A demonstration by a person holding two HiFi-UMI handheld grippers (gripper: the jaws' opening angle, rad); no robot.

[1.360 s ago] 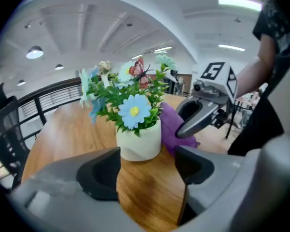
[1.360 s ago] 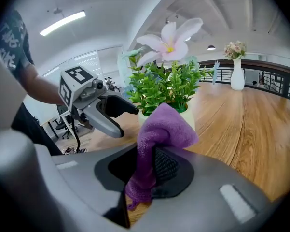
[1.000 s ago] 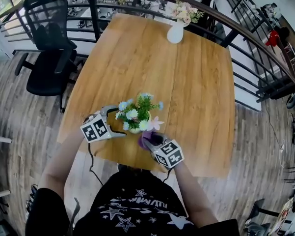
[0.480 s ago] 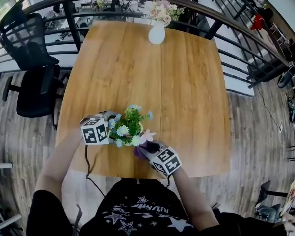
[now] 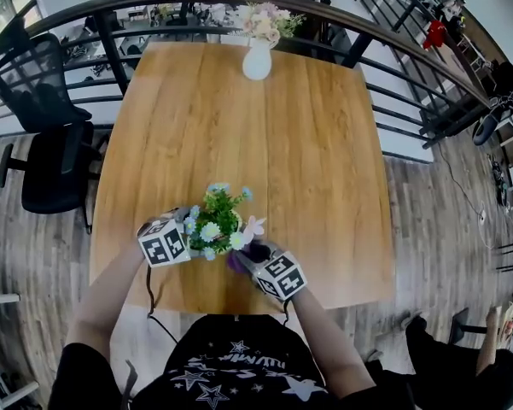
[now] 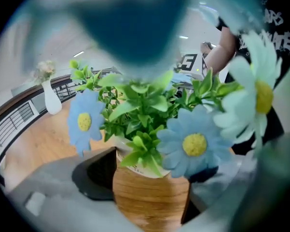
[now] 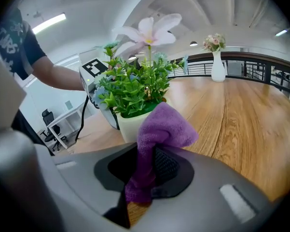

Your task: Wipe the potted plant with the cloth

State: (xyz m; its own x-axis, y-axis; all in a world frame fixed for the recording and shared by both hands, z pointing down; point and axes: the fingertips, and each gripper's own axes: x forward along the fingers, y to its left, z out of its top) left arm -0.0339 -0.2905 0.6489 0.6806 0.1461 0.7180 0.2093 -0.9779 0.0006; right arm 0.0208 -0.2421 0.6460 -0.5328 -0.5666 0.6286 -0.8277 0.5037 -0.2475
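Potted plant (image 5: 215, 226) stood upright on the wood counter (image 5: 307, 143), nr the edge closest to me, btwn my two grippers. I had the left gripper (image 5: 190, 222) in on the plant's left side. In the left gripper view its jaws had just been closing and sat one each side of the pot, w/ both pads looking pressed against the pot wall, so clenched on the potted plant (image 6: 152, 197). Blue daisies and green leaves filled most of that view above the pot.

Right gripper (image 5: 249, 254) was at the plant's right front, jaws clamped on the purple cloth (image 7: 157, 144). Cloth ran down btwn the pads and bunched up in a loose fold above them. That fold was right by the white pot rim, but I cldn't tell if it actually touched. From the head view the cloth (image 5: 236, 260) showed just under the pink flower.

A white vase (image 5: 257, 58) w/ flowers stood at the counter's far edge, well apart from the plant.
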